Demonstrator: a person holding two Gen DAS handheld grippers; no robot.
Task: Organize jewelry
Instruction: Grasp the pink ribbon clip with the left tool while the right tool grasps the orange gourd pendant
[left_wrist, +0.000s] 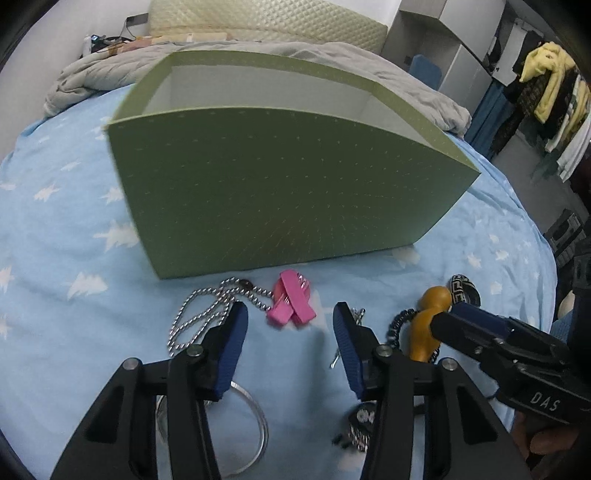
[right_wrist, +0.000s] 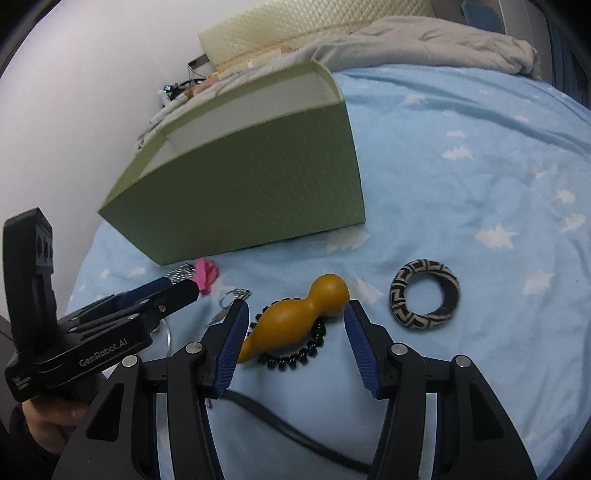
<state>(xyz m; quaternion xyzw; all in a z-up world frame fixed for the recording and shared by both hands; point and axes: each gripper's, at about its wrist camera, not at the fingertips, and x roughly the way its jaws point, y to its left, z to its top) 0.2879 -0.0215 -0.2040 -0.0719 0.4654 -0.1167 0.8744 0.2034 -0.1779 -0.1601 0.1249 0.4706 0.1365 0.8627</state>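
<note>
An open green box stands on the blue bedsheet; it also shows in the right wrist view. Before it lie a pink ribbon clip, a silver bead chain, a silver bangle and small metal pieces. My left gripper is open and empty, just short of the pink clip. My right gripper is open around a yellow-brown gourd pendant lying on a black bead bracelet. A black-and-white patterned bangle lies to the right.
A grey blanket and cream pillow lie behind the box. A black cable runs under my right gripper. Clothes hang at the far right. Blue sheet stretches to the right of the box.
</note>
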